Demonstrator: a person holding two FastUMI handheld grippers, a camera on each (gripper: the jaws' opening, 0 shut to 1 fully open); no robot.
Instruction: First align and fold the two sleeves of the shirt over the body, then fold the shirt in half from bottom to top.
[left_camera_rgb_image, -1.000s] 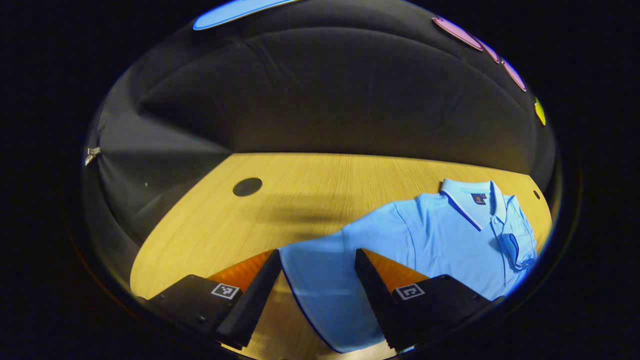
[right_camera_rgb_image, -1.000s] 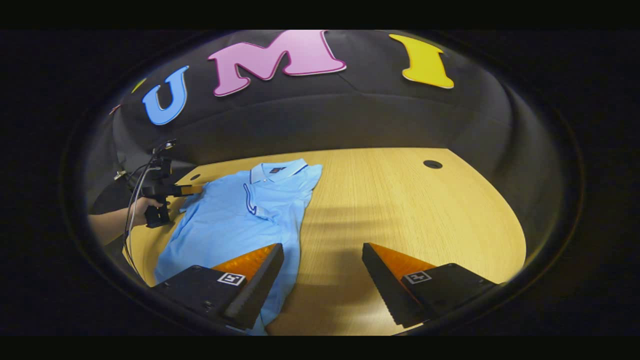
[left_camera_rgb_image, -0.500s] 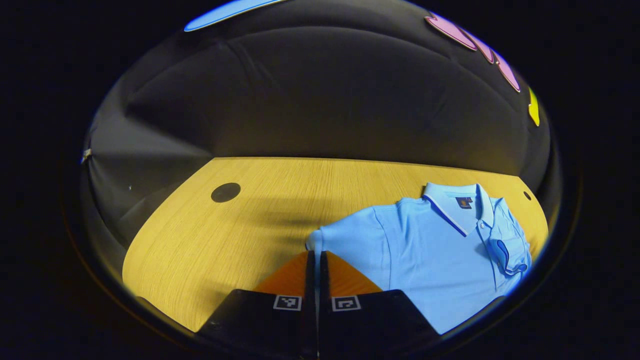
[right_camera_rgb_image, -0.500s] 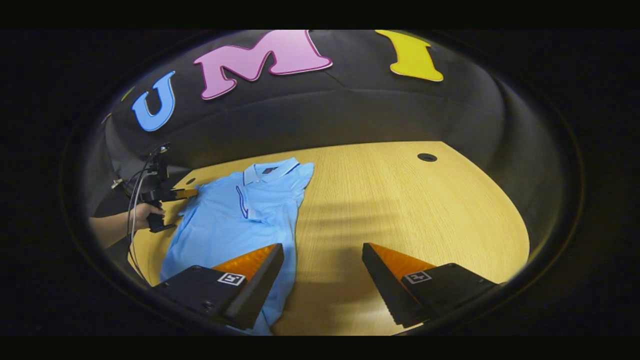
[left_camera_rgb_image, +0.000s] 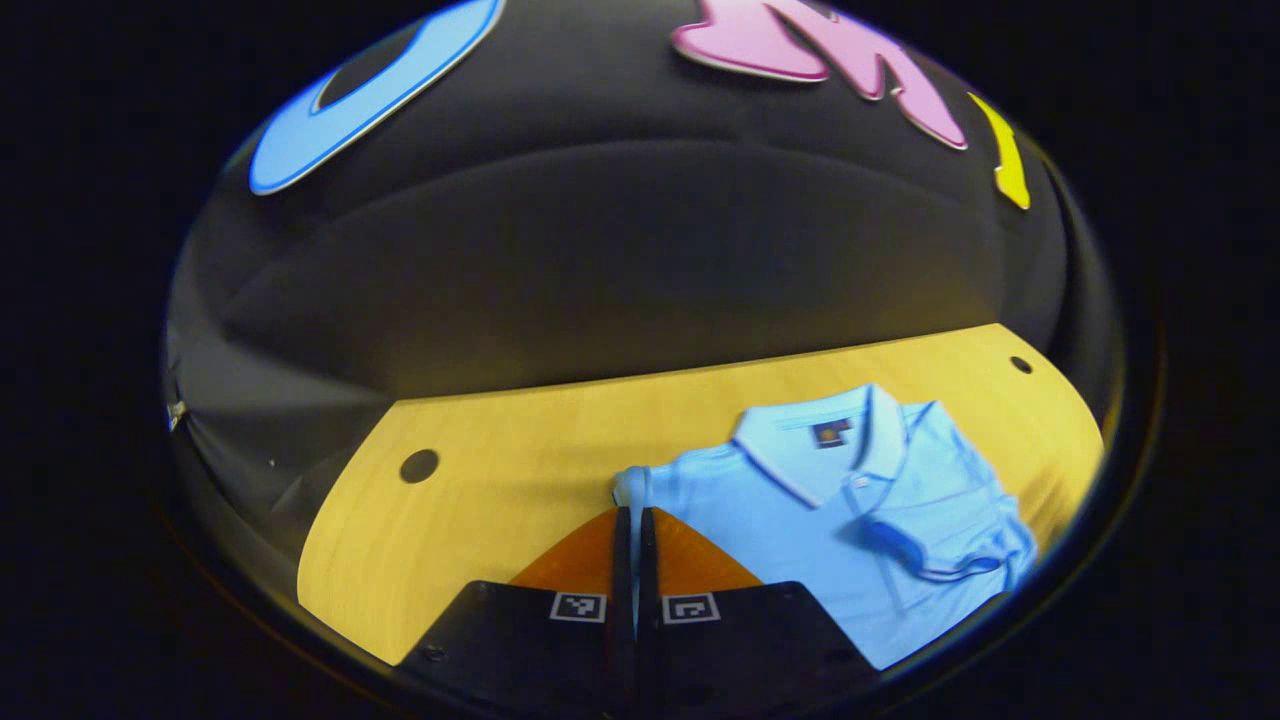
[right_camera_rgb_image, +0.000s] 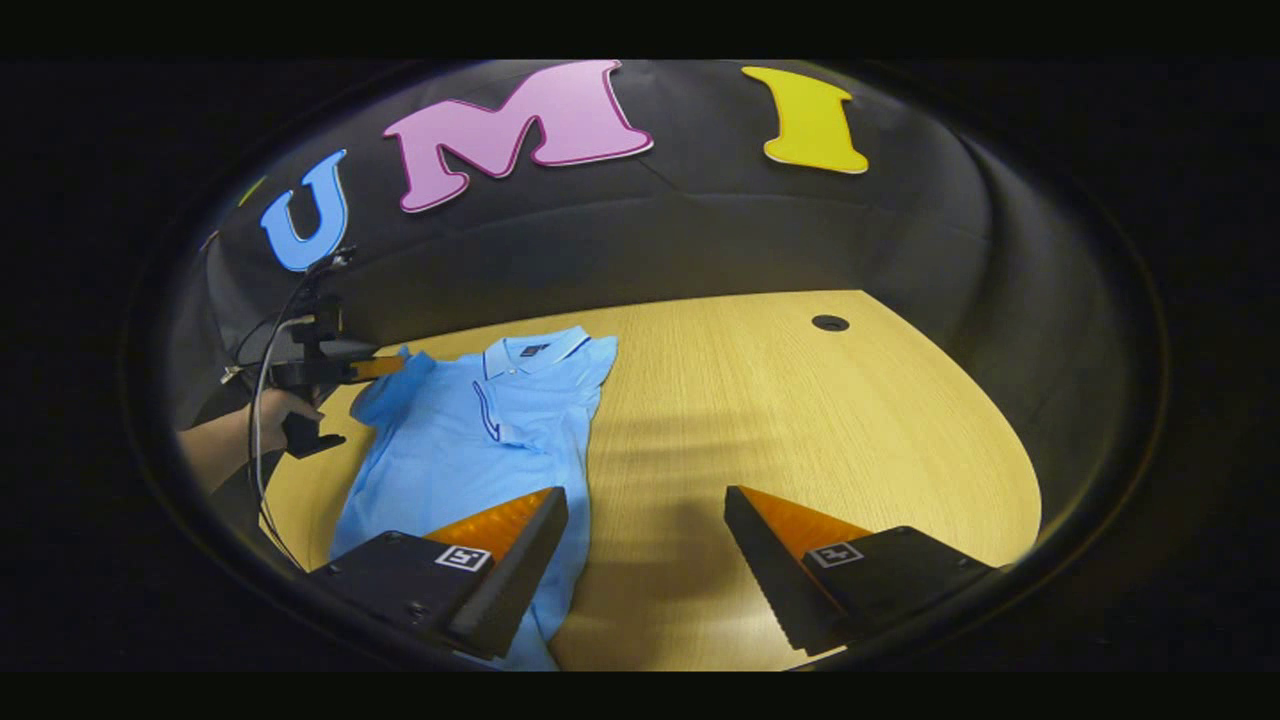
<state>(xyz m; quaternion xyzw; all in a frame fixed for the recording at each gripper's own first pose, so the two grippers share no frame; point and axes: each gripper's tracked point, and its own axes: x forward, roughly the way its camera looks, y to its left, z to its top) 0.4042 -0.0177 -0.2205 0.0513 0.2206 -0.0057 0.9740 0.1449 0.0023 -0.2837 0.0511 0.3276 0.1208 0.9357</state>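
Fingers (left_camera_rgb_image: 622, 535) of the left gripper (left_camera_rgb_image: 634, 520) clamp the shirt (left_camera_rgb_image: 800, 520) sleeve (left_camera_rgb_image: 632, 487) at twelve o'clock, right gripper (right_camera_rgb_image: 645, 545) spread apart over the desk (right_camera_rgb_image: 800, 420); a thin pinch could slip mid-fold, skewing alignment

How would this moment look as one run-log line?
left tongs: shut on sleeve of light blue polo shirt | right tongs: open | wooden table
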